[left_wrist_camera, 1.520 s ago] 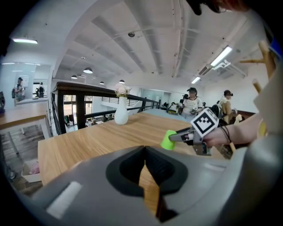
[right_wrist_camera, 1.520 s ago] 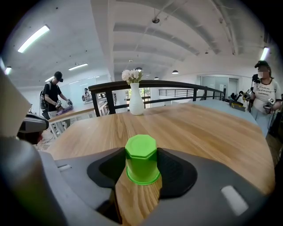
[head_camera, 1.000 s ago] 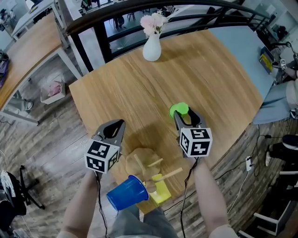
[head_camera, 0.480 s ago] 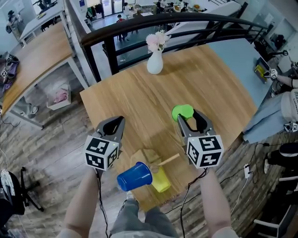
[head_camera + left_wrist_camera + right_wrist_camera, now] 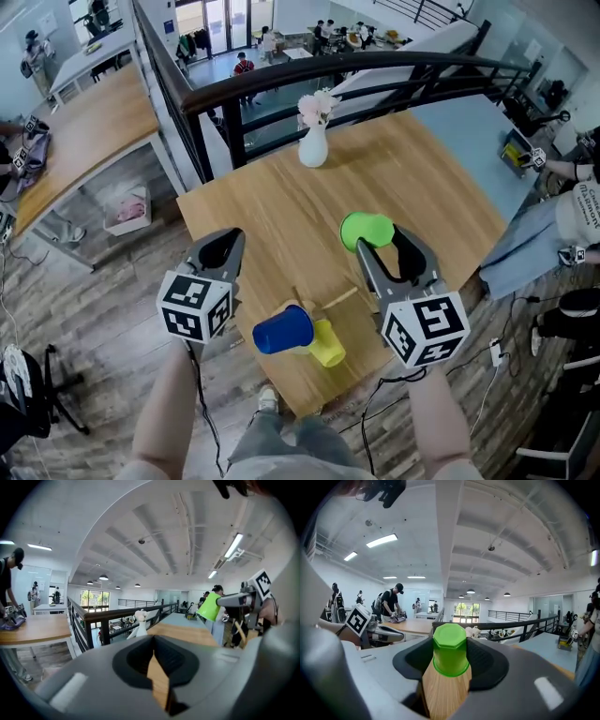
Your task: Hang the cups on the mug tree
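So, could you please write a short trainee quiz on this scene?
1. True or false: the green plastic cup sits between the right gripper's jaws.
2. What hangs on the wooden mug tree? A) blue plastic cup and yellow plastic cup; B) a red mug; C) nothing.
3. Fill in: the white vase holds pale ____.
Key: 1 true; 2 A; 3 flowers.

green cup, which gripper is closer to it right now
Right. The right gripper is closed on the green cup, which sits between its jaws. The left gripper is well off to the cup's left in the head view, jaws together, holding nothing.
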